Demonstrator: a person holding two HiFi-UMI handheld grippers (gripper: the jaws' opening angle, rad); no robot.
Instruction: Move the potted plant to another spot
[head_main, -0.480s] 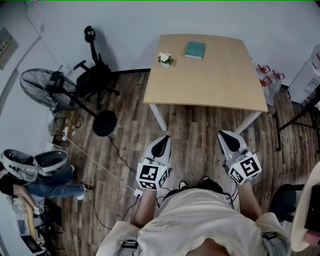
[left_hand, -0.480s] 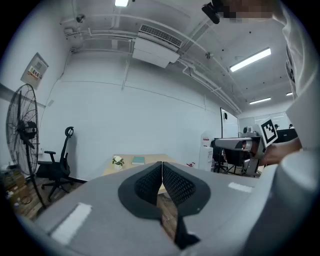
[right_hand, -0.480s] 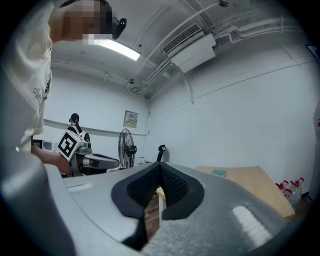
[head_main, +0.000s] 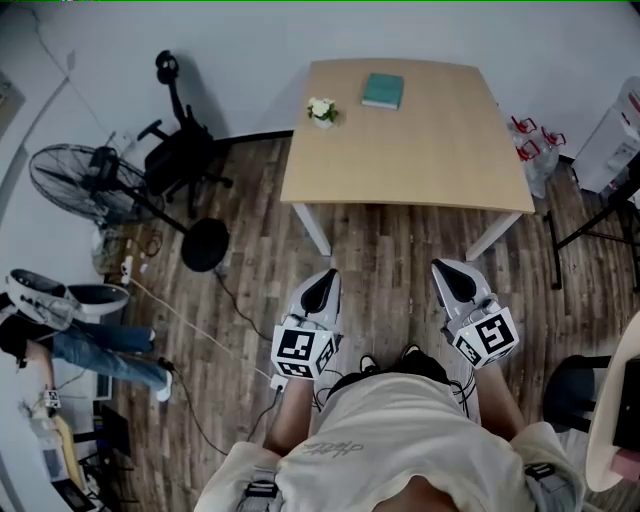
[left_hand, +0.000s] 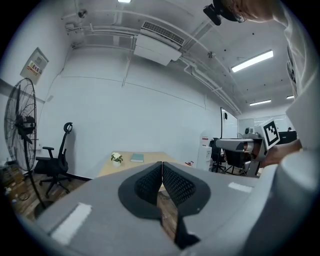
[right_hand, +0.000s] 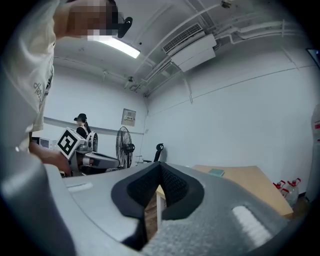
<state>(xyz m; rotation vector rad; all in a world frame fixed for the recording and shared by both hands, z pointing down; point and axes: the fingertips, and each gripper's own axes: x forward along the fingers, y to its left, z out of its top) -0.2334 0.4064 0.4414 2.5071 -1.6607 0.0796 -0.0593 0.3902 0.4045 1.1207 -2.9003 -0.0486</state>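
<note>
potted plant (head_main: 321, 110) stands well apart from left gripper (head_main: 322, 282), right gripper (head_main: 447, 270).

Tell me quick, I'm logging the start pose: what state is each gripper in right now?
Left gripper: closed, holding nothing.
Right gripper: closed, holding nothing.

No wording is coming through clearly. A script print (head_main: 330, 448) is running across the person's shirt at the lower middle of the head view, too small to read. A wall notice (left_hand: 36, 65) is hanging at the upper left of the left gripper view and a second notice (right_hand: 128, 117) left of centre in the right gripper view, both blurring out. The left claw (head_main: 324, 277) and right claw (head_main: 447, 266) are carrying square markers (head_main: 297, 347), showing patterns, not letters.
</note>
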